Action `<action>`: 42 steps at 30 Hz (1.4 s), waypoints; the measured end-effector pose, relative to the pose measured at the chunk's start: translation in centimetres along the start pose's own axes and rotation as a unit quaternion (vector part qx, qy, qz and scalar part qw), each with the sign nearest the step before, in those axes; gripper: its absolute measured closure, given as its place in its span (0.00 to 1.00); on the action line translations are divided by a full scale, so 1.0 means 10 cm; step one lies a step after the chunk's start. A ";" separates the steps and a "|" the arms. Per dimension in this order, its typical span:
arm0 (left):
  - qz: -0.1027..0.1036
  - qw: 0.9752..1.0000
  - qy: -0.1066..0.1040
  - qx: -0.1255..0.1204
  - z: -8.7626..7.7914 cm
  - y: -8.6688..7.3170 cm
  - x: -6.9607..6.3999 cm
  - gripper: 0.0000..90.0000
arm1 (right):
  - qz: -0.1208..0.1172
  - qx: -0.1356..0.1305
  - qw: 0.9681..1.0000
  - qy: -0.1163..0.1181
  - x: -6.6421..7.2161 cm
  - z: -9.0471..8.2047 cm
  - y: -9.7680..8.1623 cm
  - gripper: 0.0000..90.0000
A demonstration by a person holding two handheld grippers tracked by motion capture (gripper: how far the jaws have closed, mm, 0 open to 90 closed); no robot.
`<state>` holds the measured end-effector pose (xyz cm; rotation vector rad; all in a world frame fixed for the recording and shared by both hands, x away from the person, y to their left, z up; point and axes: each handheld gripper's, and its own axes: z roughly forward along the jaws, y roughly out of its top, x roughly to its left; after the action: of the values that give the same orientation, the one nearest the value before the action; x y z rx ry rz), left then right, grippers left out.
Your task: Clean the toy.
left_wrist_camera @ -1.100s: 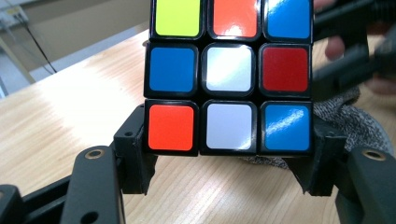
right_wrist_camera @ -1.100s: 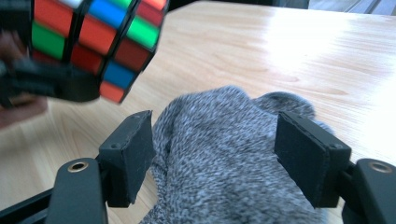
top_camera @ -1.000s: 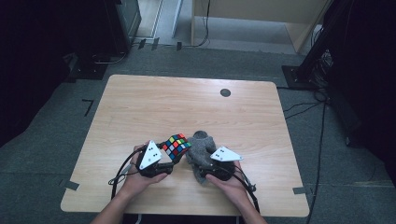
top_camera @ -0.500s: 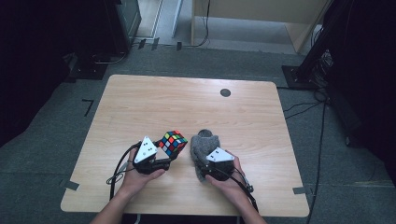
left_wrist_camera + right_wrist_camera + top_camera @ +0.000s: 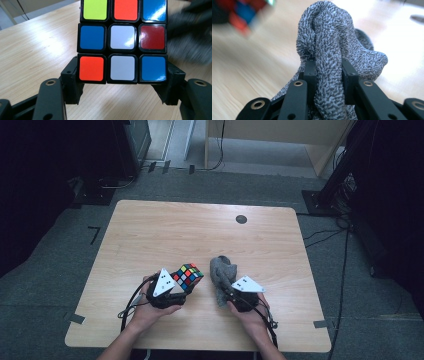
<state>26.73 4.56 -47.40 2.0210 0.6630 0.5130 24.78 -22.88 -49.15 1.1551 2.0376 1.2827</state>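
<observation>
A scrambled Rubik's cube (image 5: 187, 276) is held just above the wooden table (image 5: 200, 235), near the front edge. My left gripper (image 5: 181, 285) is shut on it, its jaws pressing the two sides of the bottom layer of the cube (image 5: 122, 42). To the right, a crumpled grey knitted cloth (image 5: 222, 272) bunches up between the jaws of my right gripper (image 5: 227, 290). Those jaws have just been closing and now pinch a fold of the cloth (image 5: 332, 37). The right gripper (image 5: 328, 72) has cloth bulging above and below its jaws.
A small black round grommet (image 5: 241, 219) sits in the tabletop near the far edge. Cables (image 5: 330, 235) run over the grey floor to the right of the table. Dark equipment stands at the far left and right.
The right gripper's jaws have closed onto the grey cloth, and that hand has shifted a little to the right, away from the cube. The left gripper and cube have stayed put.
</observation>
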 end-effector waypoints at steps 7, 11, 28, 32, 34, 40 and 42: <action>0.063 0.997 0.018 0.047 0.11 0.02 -0.20 0.38 | -0.052 -0.114 0.991 0.051 0.28 -0.37 0.26 0.79; 0.098 0.993 0.020 0.069 0.15 0.06 -0.38 0.38 | -0.146 -0.077 0.986 0.040 0.60 -0.28 0.26 0.79; 0.114 0.990 0.016 0.083 0.16 0.08 -0.45 0.38 | -0.290 -0.054 0.955 -0.029 0.94 -0.19 0.14 0.77; 0.096 0.994 -0.005 0.055 0.10 0.10 -0.40 0.38 | -0.221 -0.068 0.973 -0.026 0.76 -0.25 0.23 0.78; 0.092 0.995 -0.026 0.030 0.05 0.10 -0.36 0.38 | -0.156 -0.086 0.984 -0.005 0.59 -0.32 0.28 0.79; 0.082 0.993 -0.061 -0.063 -0.14 0.11 -0.30 0.38 | -0.064 -0.108 0.990 0.058 0.27 -0.34 0.26 0.79; 0.077 0.992 -0.060 -0.078 -0.17 0.12 -0.27 0.38 | -0.050 -0.098 0.992 0.054 0.21 -0.32 0.24 0.79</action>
<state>23.93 3.48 -45.79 1.9464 0.3831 0.5122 22.23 -22.17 -45.49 0.9019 1.9655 1.4844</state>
